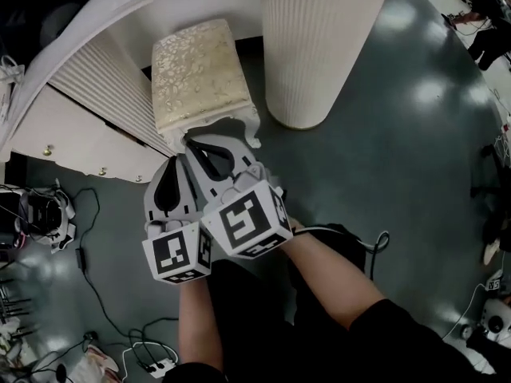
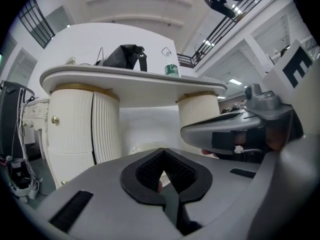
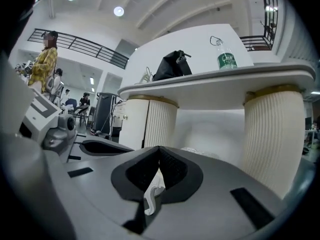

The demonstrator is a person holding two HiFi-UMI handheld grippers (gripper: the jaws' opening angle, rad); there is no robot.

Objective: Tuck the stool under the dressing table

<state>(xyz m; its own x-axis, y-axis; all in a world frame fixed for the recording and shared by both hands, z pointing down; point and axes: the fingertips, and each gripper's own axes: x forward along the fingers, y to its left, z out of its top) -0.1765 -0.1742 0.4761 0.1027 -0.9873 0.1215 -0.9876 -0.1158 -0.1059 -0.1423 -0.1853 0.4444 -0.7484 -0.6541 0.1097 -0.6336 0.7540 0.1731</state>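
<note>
The stool (image 1: 204,74), with a cream brocade cushion and a white carved frame, stands between the dressing table's (image 1: 72,34) two ribbed pedestals, its far end under the tabletop. Both grippers lie side by side at its near edge. My left gripper (image 1: 179,159) is shut and sits just short of the stool's near left corner. My right gripper (image 1: 192,140) is shut, its tips at the carved front rail. In the right gripper view the shut right gripper (image 3: 159,149) shows a white carved piece of the stool (image 3: 151,190) through its opening. The left gripper (image 2: 161,151) points at the gap under the table.
A black bag (image 3: 171,65) and a green-labelled bottle (image 3: 225,56) stand on the tabletop. The right pedestal (image 1: 315,46) is close beside the stool. Cables and a power strip (image 1: 156,365) lie on the dark floor, with equipment (image 1: 40,214) at left. A person (image 1: 487,22) is at the far right.
</note>
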